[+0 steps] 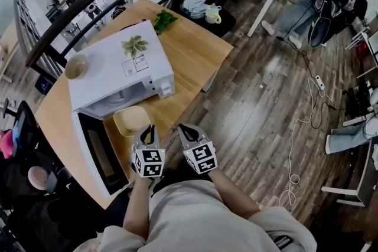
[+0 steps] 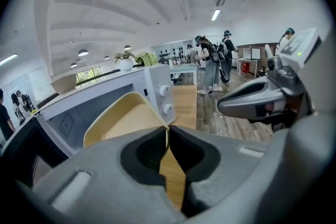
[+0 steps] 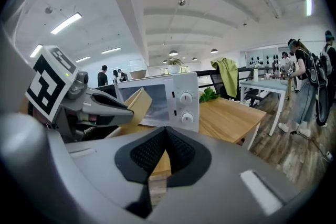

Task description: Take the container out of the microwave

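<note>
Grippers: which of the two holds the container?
The left gripper, shut on the rim of the beige container; the right gripper is shut on nothing.

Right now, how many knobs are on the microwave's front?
2, stacked on the white microwave's panel: an upper knob and a lower knob directly beneath. None seem hidden.
</note>
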A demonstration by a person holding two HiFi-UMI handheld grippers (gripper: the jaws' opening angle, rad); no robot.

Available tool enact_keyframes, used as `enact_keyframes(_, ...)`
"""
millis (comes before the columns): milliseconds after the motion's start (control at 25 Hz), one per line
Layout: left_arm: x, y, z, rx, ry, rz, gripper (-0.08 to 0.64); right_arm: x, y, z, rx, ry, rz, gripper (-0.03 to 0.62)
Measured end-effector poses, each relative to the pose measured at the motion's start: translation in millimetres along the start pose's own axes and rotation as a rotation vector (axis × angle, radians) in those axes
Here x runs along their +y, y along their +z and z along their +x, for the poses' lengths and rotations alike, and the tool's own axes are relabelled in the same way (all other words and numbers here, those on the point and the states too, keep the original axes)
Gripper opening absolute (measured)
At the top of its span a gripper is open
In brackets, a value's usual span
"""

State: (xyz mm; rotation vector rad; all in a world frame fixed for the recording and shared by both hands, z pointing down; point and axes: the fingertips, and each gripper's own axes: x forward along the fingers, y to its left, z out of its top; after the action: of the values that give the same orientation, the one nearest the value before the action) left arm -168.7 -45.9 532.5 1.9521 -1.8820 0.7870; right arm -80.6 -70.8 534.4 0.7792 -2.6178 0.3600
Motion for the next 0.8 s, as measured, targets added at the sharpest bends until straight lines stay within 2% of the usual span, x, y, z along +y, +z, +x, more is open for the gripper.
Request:
enact_keyframes(160,-8,15,-5,-0.047,-0.051,-0.051,0.026,-5,6,-9,-0.011,-0.035,0.003,0.011)
enact_keyframes(800,-8,37,-31,-0.132,-0.113,-0.095,0.026,-8,37,-27,-0.078,-0.121,-0.019,0.011)
